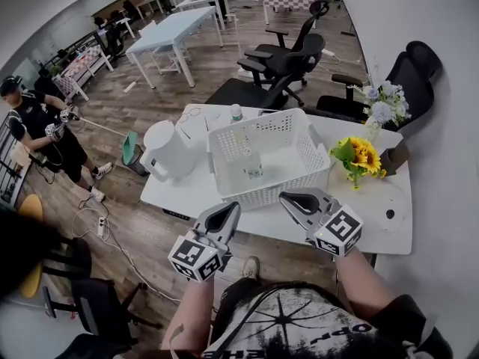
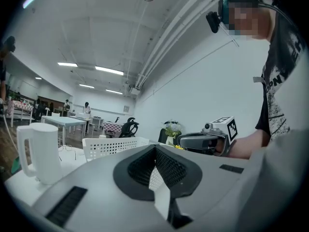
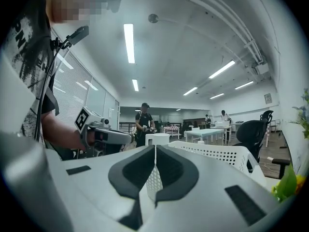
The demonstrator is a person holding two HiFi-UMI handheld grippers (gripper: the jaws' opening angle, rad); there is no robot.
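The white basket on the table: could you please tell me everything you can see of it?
The white basket looks like plastic: rectangular, with flaring walls pierced by rows of small holes and a thick rim. It stands upright and open on the white table, near the front edge. A small clear container stands inside. A white jug stands close at its left, sunflowers at its right. The left gripper and right gripper hang in front, not touching it.

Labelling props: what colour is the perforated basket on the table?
White; the basket shows best in the head view.
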